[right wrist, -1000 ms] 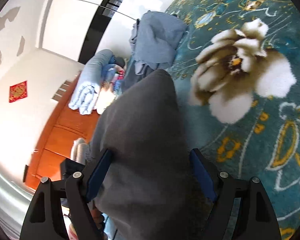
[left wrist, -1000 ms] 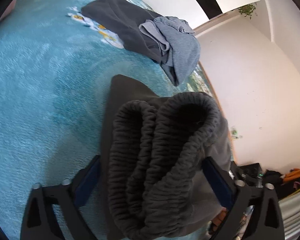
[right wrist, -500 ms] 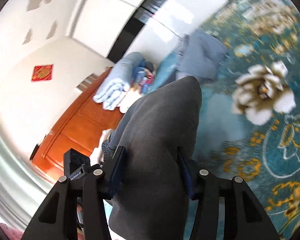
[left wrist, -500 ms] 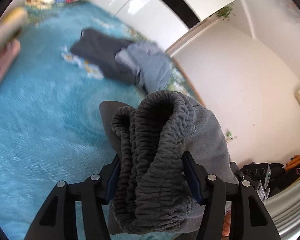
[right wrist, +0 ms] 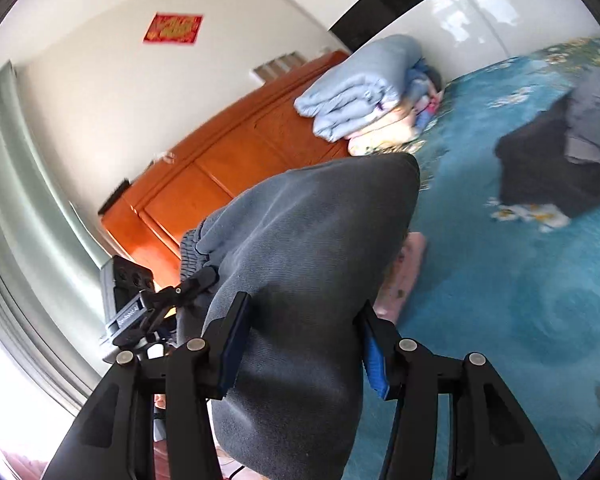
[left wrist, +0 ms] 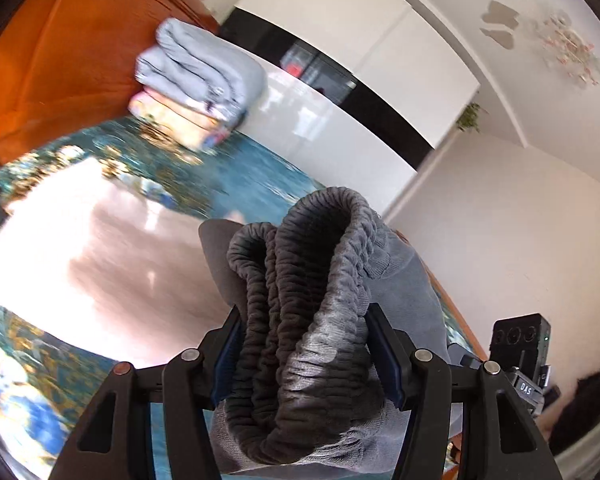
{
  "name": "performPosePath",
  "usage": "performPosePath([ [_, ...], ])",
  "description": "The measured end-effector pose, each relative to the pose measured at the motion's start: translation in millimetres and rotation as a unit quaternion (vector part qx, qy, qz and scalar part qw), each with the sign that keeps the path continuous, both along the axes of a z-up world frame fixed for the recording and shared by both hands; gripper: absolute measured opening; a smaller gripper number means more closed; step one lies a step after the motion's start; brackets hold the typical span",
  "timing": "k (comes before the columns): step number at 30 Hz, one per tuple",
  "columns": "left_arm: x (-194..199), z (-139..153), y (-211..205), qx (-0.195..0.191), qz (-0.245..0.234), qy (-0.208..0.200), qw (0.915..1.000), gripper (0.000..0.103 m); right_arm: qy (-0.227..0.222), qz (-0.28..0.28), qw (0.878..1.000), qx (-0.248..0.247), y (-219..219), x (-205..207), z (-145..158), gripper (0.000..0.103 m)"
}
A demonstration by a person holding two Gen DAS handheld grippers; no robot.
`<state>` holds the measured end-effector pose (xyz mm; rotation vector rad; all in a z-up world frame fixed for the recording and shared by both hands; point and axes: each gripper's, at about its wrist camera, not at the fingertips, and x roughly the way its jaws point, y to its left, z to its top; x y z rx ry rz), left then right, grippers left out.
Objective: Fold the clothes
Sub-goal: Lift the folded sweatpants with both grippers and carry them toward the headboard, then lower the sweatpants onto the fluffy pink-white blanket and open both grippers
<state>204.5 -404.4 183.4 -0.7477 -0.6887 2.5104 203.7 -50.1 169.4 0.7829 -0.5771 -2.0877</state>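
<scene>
A folded dark grey garment with a ribbed elastic waistband [left wrist: 300, 320] is held up off the bed between both grippers. My left gripper [left wrist: 306, 350] is shut on the bunched waistband. My right gripper [right wrist: 300, 338] is shut on the smooth grey cloth of the same garment [right wrist: 312, 240]. The left gripper [right wrist: 156, 304] shows in the right wrist view, and the right gripper's camera body [left wrist: 520, 344] shows at the right of the left wrist view. A pile of dark and grey-blue clothes [right wrist: 560, 168] lies on the teal floral bedspread [right wrist: 500, 300].
A pale pink folded cloth [left wrist: 100, 256] lies on the bedspread below the garment. Folded light-blue quilts [right wrist: 360, 92] are stacked against the orange wooden headboard [right wrist: 228, 168]. White wardrobe doors [left wrist: 340, 128] stand behind the bed. A green curtain [right wrist: 16, 184] hangs at the left.
Both grippers have closed tighter on the grey garment, lifted it off the bed and swung round towards the headboard end. The clothes pile has left the left wrist view.
</scene>
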Motion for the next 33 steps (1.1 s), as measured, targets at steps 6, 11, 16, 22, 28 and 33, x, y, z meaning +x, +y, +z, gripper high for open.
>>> performPosePath([
  [6,-56,21,-67,0.011,0.043,0.017,0.9989,0.061,0.018,0.036,0.999,0.020,-79,-63,22,0.053],
  [11,-119,4,-97,0.004,0.067,-0.018,0.9976,0.062,0.002,0.024,0.999,0.033,-114,-118,15,0.053],
  [16,-161,-102,-105,0.025,0.110,-0.144,0.9831,0.068,-0.047,-0.002,0.992,0.114,-142,-156,-45,0.053],
  [22,-148,-115,-123,0.083,0.101,-0.126,0.9833,0.074,-0.086,0.024,0.994,0.066,-121,-167,-61,0.053],
  [28,-118,-45,-127,0.004,0.146,-0.060,0.9875,0.077,0.009,0.014,0.995,0.094,-110,-161,-1,0.053],
  [33,-124,-7,-85,-0.059,0.076,-0.007,0.9954,0.081,0.043,0.037,0.989,0.139,-153,-167,24,0.053],
])
